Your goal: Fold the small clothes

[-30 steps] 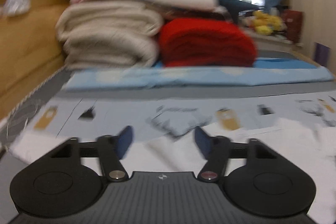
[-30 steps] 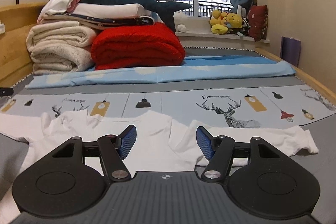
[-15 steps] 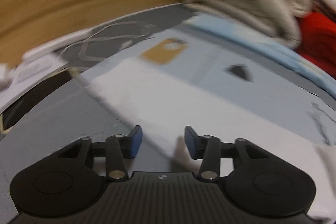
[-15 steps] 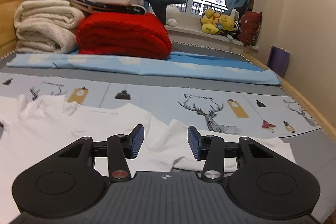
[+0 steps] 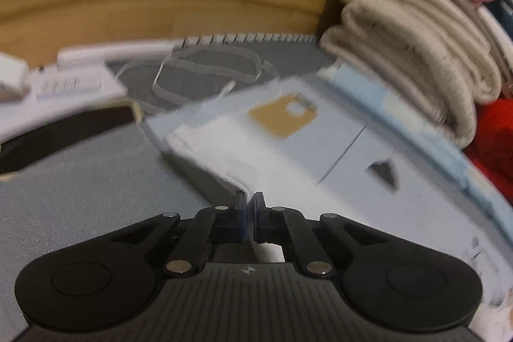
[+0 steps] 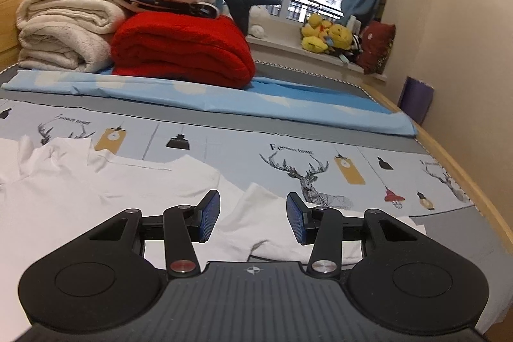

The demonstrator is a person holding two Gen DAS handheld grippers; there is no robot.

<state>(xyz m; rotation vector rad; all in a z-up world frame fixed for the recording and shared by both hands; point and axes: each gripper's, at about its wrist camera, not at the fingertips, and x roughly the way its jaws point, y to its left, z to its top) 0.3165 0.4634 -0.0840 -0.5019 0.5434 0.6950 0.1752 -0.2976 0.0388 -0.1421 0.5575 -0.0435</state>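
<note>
The left gripper [image 5: 249,197] is clenched on an edge of the white garment [image 5: 256,146], which stretches away toward one o'clock across the printed bedsheet [image 5: 368,162]. In the right view, the right gripper [image 6: 253,215] stands released, the garment's folded sleeve [image 6: 259,213] lying at twelve o'clock between its blue pads [image 6: 210,213], untouched.

Left gripper clamped, right gripper parted

The left gripper [image 5: 249,197] points downward, its jaws pinched together on a thin edge of white cloth [image 5: 237,169]. The right gripper [image 6: 253,215] also tilts downward, its blue pads [image 6: 210,215] standing apart and pressing on nothing.
</note>
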